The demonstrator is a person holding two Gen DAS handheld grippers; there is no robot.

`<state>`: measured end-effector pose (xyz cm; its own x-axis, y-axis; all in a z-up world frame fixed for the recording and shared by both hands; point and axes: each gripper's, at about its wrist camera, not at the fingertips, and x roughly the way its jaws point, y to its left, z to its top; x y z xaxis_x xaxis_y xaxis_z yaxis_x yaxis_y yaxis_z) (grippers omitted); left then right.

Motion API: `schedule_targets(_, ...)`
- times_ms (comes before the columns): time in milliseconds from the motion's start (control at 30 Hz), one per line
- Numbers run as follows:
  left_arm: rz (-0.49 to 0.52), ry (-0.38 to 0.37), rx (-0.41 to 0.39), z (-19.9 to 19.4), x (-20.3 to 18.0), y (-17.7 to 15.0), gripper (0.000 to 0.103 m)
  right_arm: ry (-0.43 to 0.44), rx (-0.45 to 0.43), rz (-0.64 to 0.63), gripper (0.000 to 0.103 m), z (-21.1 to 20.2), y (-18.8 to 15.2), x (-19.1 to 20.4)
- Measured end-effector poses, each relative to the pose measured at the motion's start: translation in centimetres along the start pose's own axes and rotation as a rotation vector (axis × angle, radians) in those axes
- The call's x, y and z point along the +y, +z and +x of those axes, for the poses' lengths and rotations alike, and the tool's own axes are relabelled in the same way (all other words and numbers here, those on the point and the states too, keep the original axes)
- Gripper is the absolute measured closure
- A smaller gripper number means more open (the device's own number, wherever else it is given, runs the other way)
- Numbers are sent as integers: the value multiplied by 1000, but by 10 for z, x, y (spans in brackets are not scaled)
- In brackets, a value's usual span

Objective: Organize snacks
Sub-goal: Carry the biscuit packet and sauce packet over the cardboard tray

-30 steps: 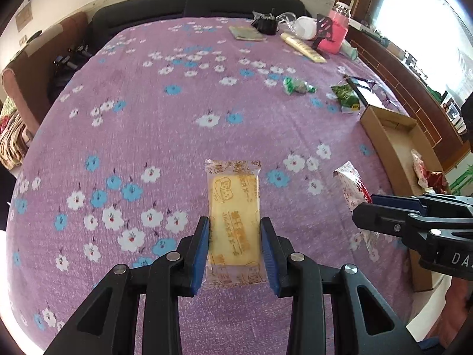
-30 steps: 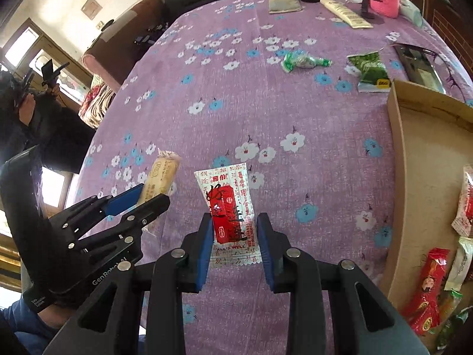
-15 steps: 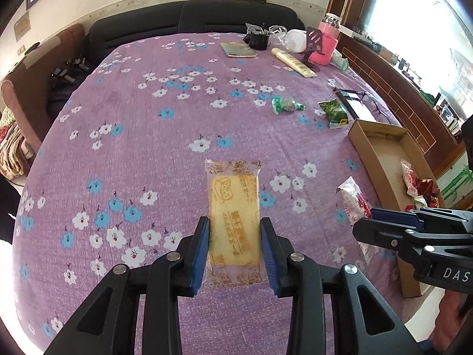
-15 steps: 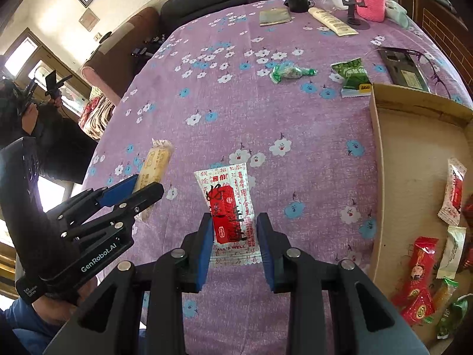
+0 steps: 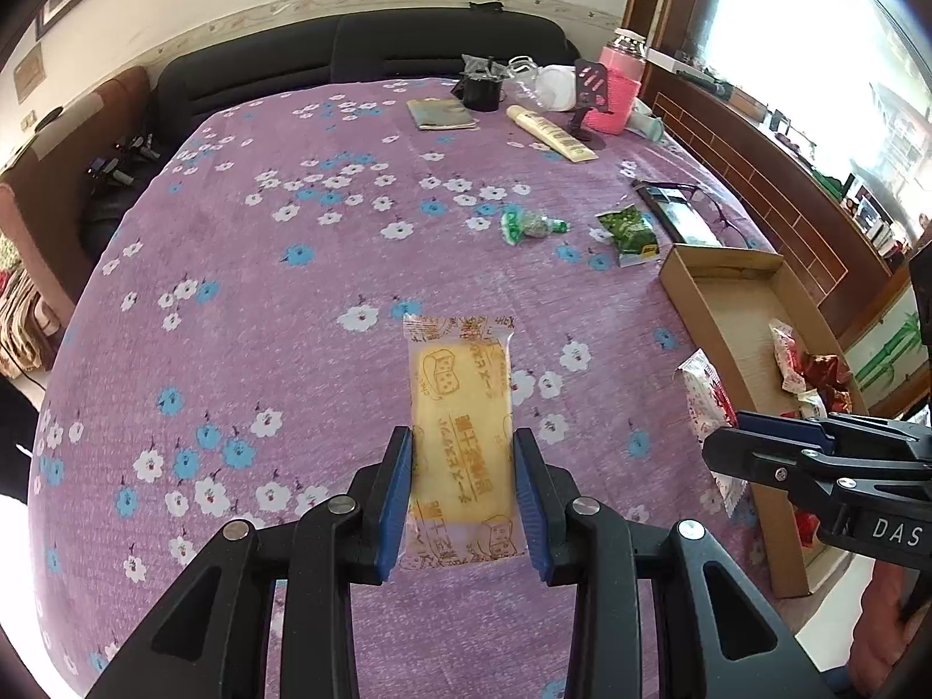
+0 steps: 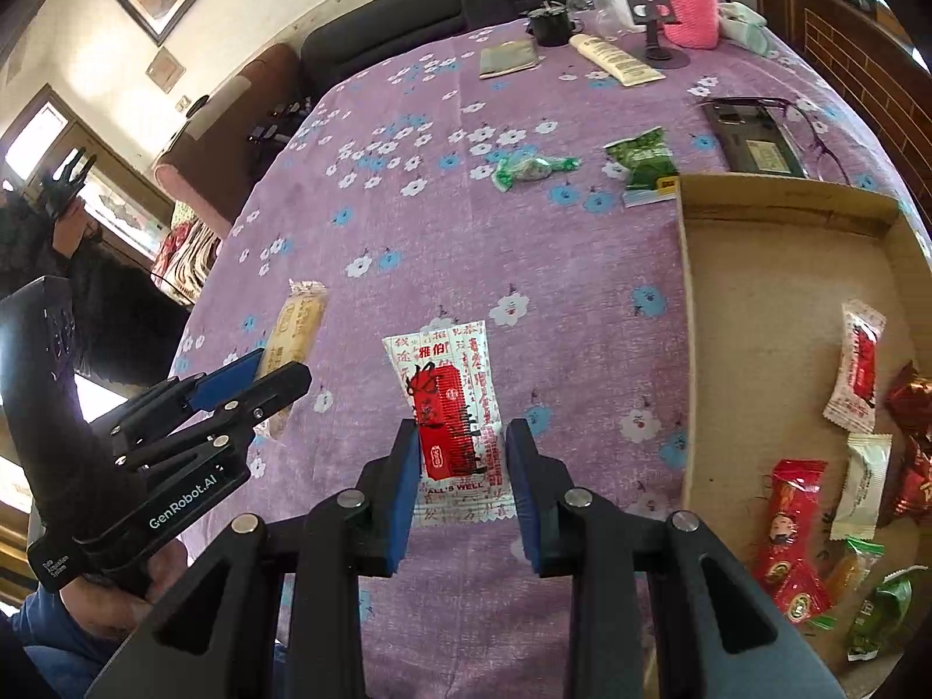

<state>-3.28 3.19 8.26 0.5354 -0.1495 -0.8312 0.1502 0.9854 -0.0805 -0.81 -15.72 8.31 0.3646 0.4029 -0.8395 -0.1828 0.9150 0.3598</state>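
Left gripper (image 5: 463, 495) clamps yellow snack packet (image 5: 460, 408) between blue pads.

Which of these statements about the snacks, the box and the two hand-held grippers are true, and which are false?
1. The left hand-held gripper holds a yellow snack packet. True.
2. The right hand-held gripper is empty. False: it grips a red-and-white packet.
3. The cardboard box already contains several snacks. True.
4. The green twisted candy lies inside the box. False: it lies on the purple cloth.
5. The pink bottle stands at the far end of the table. True.
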Motion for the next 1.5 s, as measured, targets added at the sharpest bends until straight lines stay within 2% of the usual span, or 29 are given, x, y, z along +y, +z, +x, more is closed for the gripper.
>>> schedule_targets(900,90,-64,36,17,-48,13,68,-44,-50,132,74,-25,-12,-56)
schedule_targets(1500,150,-114,44,19,-74,13,68,-81,-76,197,74,-43,-28,-76)
